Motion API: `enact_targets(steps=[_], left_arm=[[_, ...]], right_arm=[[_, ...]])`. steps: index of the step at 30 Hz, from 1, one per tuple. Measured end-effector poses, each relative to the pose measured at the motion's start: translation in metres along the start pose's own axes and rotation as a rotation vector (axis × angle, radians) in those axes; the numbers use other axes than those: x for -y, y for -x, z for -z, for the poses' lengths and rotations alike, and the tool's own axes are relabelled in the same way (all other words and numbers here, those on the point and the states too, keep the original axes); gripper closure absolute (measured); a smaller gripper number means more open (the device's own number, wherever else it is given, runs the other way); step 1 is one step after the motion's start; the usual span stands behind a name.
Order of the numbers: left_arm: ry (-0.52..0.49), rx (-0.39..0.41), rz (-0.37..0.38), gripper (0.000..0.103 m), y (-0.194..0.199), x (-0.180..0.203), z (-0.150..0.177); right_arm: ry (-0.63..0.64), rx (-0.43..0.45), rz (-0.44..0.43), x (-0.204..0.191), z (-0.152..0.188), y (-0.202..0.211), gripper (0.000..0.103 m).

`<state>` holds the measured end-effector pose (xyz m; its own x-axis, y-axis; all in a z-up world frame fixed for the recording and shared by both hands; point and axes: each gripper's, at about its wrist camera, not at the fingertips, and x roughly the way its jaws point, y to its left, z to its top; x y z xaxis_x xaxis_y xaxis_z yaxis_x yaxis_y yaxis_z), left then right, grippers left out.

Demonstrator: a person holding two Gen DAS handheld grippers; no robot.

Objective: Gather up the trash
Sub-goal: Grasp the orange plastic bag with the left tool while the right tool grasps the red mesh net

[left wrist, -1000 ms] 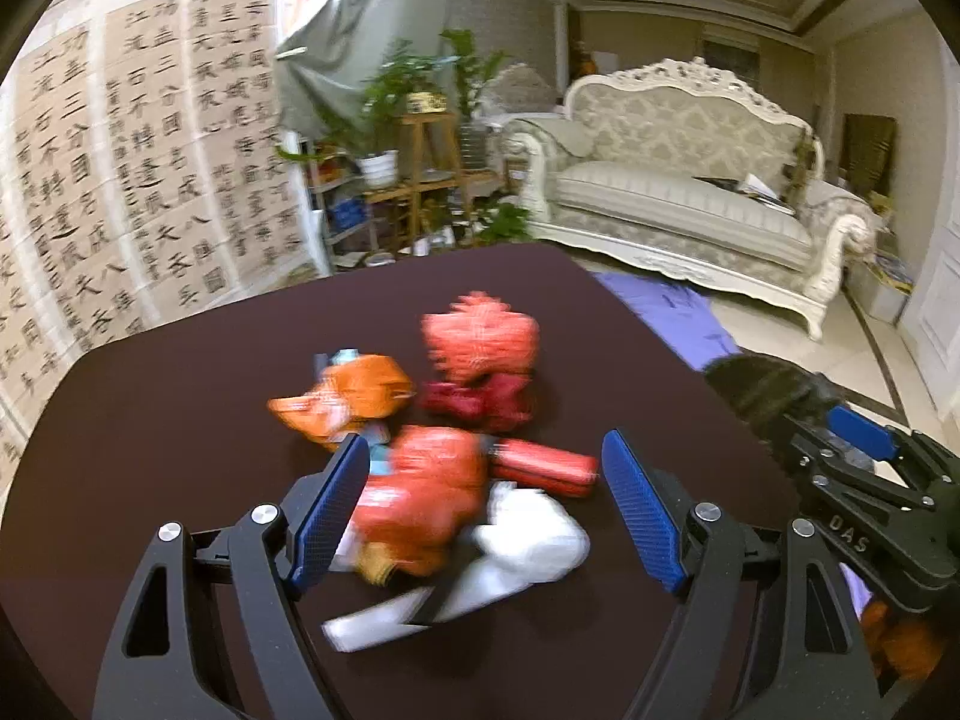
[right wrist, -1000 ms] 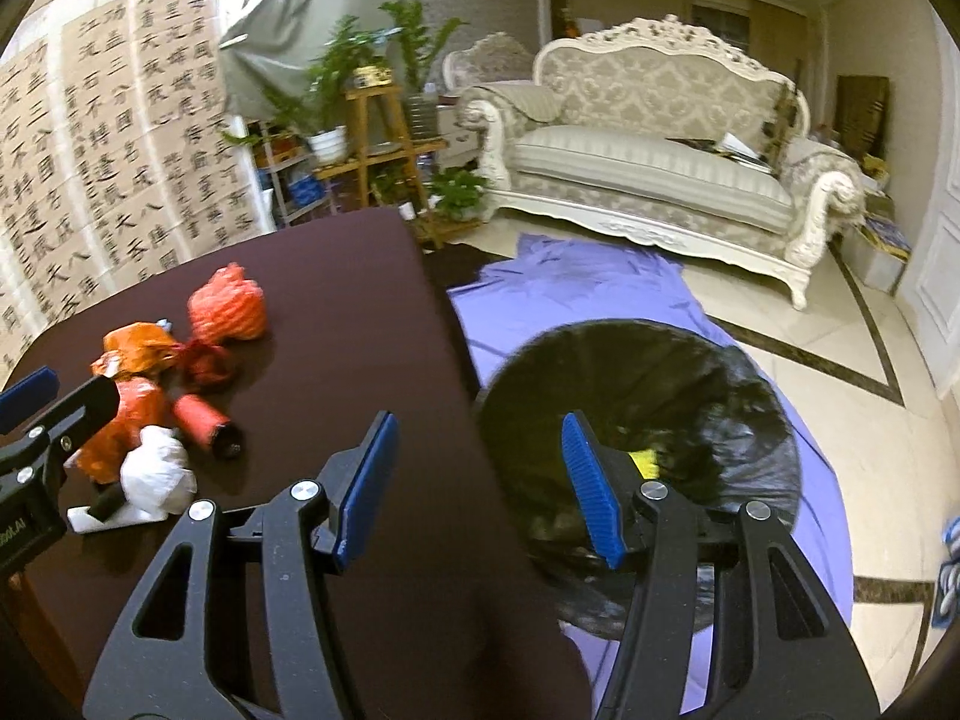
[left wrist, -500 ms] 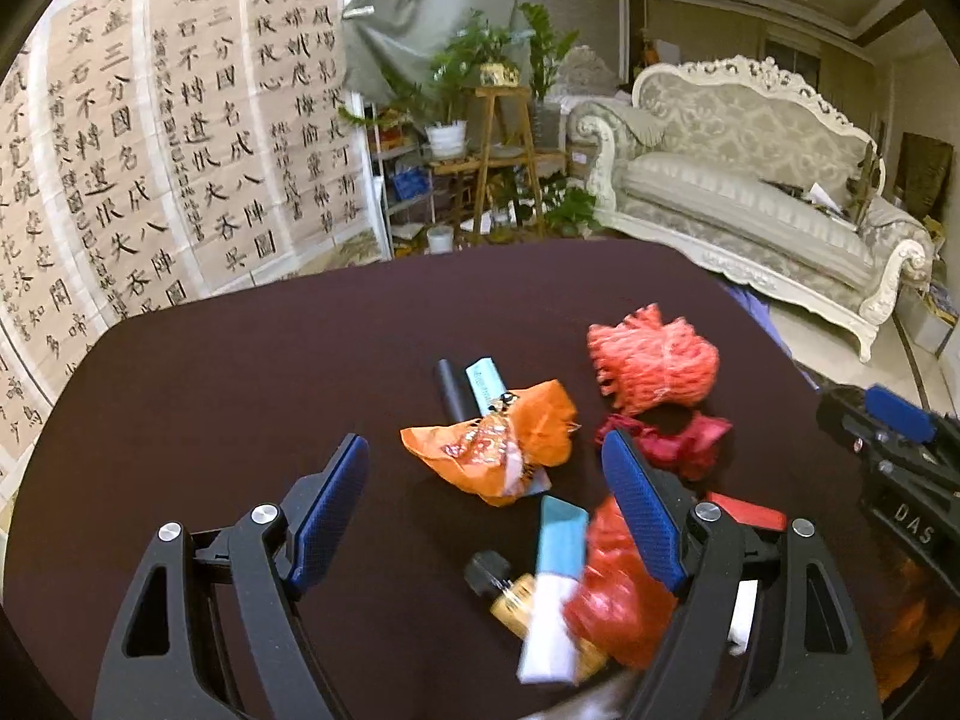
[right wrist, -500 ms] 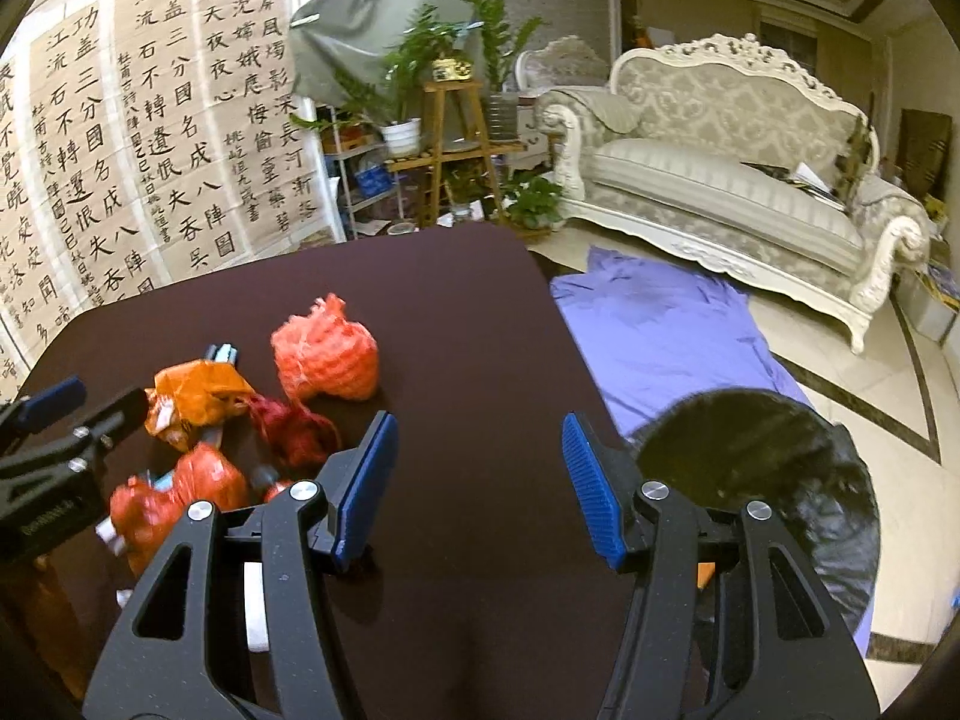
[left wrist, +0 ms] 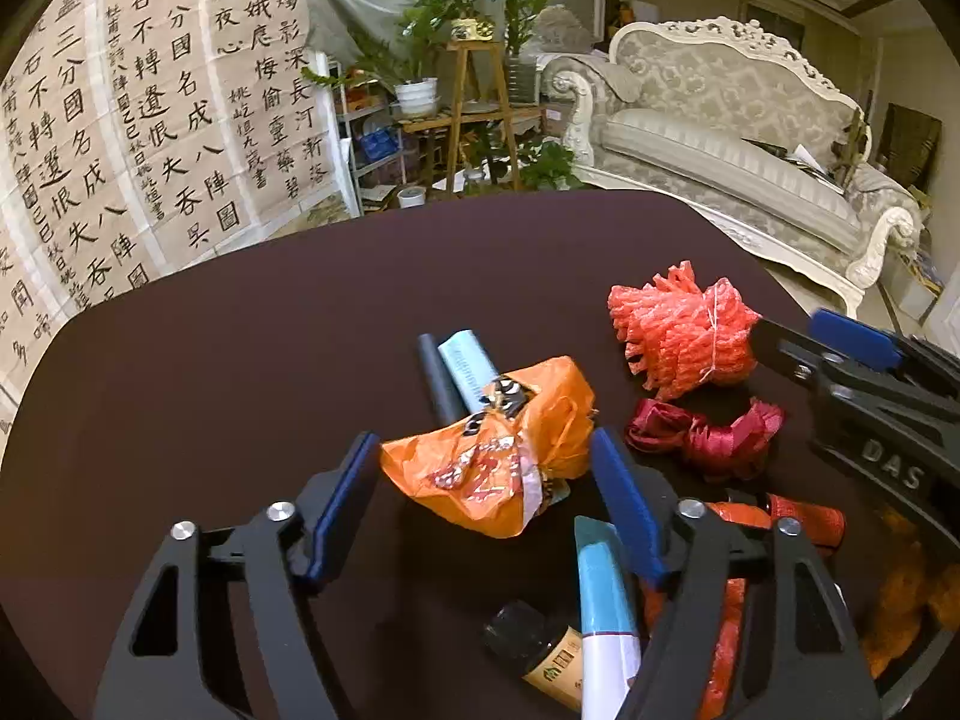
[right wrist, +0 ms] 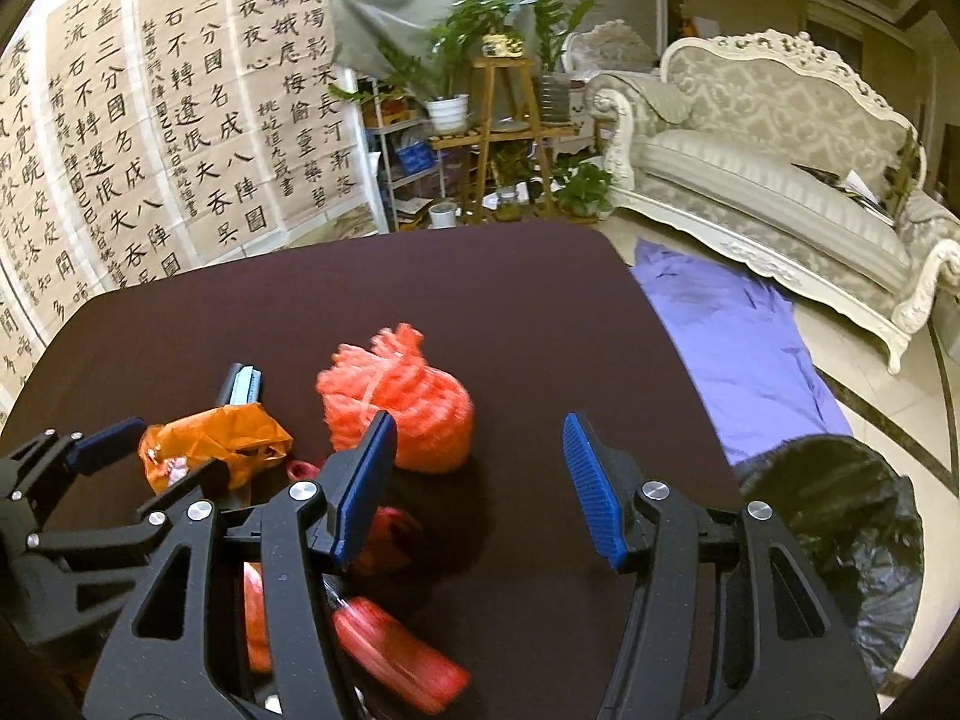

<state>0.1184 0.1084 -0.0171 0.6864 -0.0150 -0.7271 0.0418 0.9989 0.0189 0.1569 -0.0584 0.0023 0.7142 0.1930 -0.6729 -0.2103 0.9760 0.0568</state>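
The left gripper [left wrist: 486, 498] sits low over the dark bench [left wrist: 240, 360] with its fingers closing around a crumpled orange wrapper [left wrist: 498, 468]; the wrapper lies between the blue pads, but a sliver of gap shows on each side, so it does not look clamped yet. The rest of the trash is crowded close by: a dark tube [left wrist: 435, 381] and a pale blue tube [left wrist: 468, 366] poke out from under the wrapper's far edge, a red mesh bundle [left wrist: 681, 330] and a dark red ribbon [left wrist: 708, 438] lie to its right, and a blue-and-white tube [left wrist: 603, 612] and a small brown bottle [left wrist: 540, 654] sit just beneath the gripper's frame. The right gripper [right wrist: 477, 480] hovers with its fingers apart and nothing between them, near the mesh bundle, while the black-lined bin [right wrist: 840, 540] stands on the floor beside the bench's right edge. The main risk is a weak pinch: the wrapper is thin and slippery, so the pads may crush only a fold and let it slide out during the carry to the bin. Because the tubes touch the wrapper's far side, lifting could drag or roll them towards the bench edge. The two grippers are also close together, and a careless swing could knock them.
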Motion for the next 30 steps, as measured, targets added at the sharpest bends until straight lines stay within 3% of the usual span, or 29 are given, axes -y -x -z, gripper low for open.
enact_targets(steps=[7,13,16,20,30], left_arm=[[-0.007,0.014,0.03,0.054,0.002,-0.001,-0.001],[0.03,0.037,0.043,0.057,0.008,-0.01,-0.003],[0.044,0.047,0.044,0.058,0.01,-0.012,-0.004],[0.045,0.06,0.031,0.059,0.012,-0.011,-0.002],[0.056,0.134,0.038,0.062,0.042,-0.002,-0.004]], right_arm=[[0.026,-0.031,-0.026,-0.014,-0.007,-0.014,0.047],[0.041,-0.059,-0.053,-0.022,-0.009,-0.022,0.047],[0.066,-0.084,-0.056,-0.028,-0.007,-0.028,0.056],[0.082,-0.066,-0.053,-0.029,-0.005,-0.022,0.066],[0.025,0.022,-0.012,-0.007,0.0,0.018,0.068]])
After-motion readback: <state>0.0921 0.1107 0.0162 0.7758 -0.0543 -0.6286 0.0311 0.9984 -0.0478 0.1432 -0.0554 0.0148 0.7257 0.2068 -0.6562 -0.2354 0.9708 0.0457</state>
